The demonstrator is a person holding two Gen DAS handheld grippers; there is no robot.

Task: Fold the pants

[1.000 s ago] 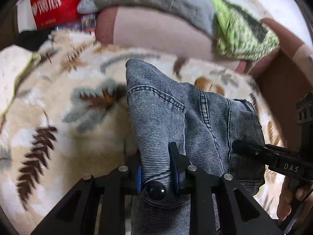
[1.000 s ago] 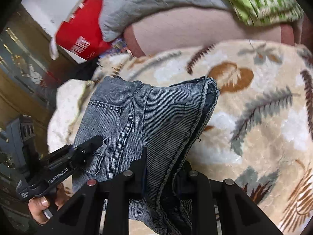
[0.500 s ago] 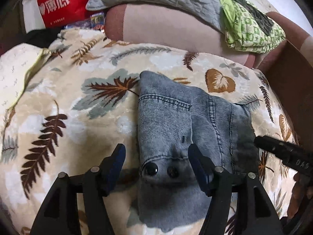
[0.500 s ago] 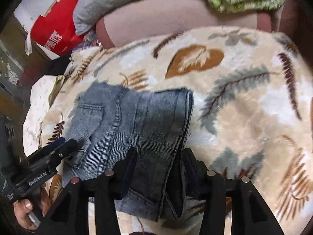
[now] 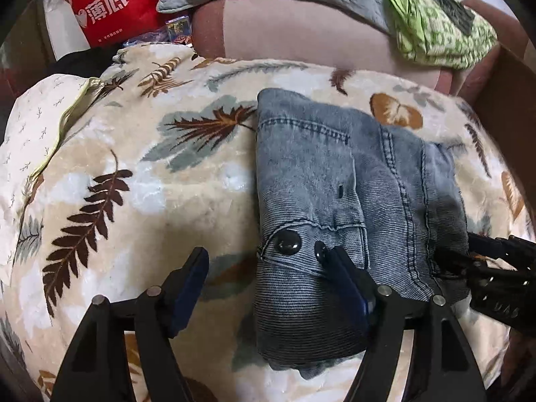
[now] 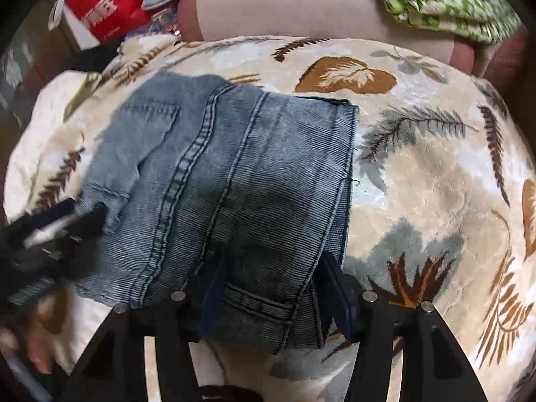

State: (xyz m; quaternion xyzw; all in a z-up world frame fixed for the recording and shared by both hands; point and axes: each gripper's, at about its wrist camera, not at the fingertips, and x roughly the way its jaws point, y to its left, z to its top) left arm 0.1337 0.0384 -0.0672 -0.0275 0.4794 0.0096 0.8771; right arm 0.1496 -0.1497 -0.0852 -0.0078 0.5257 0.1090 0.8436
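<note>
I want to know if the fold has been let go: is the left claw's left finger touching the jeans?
Apart. In the left wrist view the left finger stands over bare blanket, clear of the jeans.

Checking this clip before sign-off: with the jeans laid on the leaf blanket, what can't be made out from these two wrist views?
- Near edge of the folded jeans: in the right wrist view it runs behind the right gripper and its fingers.
- Left gripper in the right wrist view: motion-blurred at the frame's left edge, so its jaws are unreadable there.
- Right gripper in the left wrist view: cut off by the right edge.
- Layers beneath the jeans: covered by the top denim in both views.
</note>
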